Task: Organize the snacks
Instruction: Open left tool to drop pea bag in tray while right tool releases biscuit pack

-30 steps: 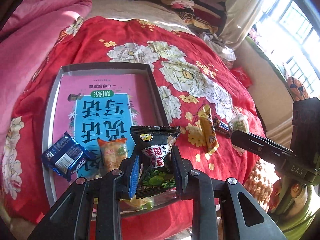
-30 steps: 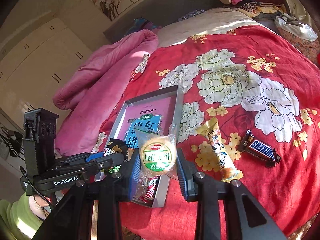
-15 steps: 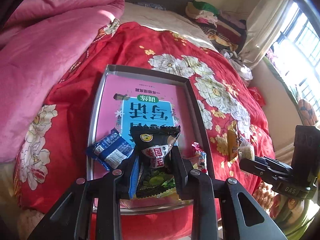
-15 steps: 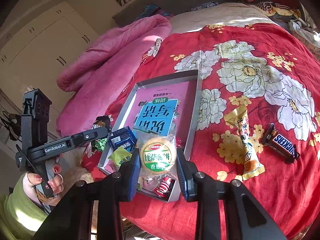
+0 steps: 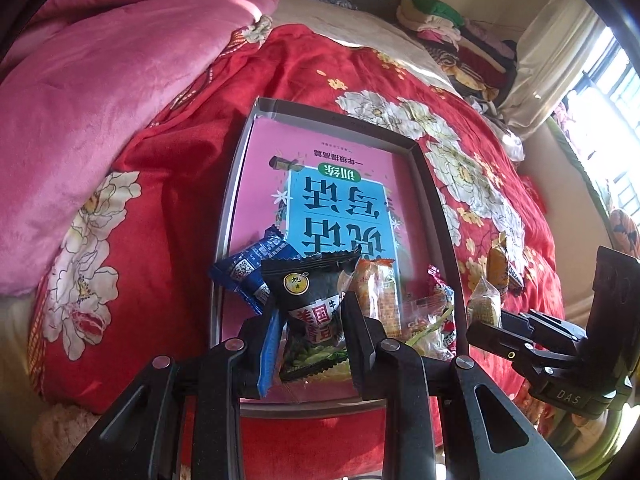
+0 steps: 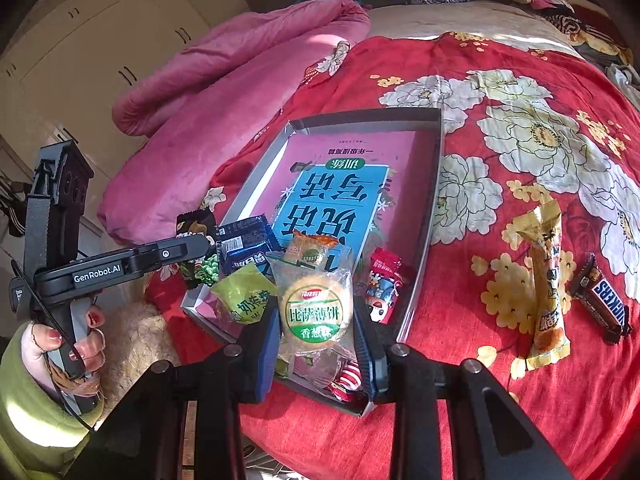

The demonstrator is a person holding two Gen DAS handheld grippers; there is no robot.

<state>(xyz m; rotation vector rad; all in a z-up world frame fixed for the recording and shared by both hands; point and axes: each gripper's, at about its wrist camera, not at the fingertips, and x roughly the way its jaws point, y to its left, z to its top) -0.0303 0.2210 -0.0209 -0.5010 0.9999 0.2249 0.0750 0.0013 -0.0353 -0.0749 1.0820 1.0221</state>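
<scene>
Black pea packet (image 5: 310, 304) clamped in left gripper (image 5: 310, 320); round biscuit (image 6: 316, 312) clamped in right gripper (image 6: 316, 330), tray (image 6: 434, 184) just beyond.

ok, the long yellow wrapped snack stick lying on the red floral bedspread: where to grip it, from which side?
Grip the long yellow wrapped snack stick at mid-length, descending from above, jaws across its narrow width. It lies flat on the red floral bedspread, running near to far, clear of the brown Snickers bar beside it.
</scene>
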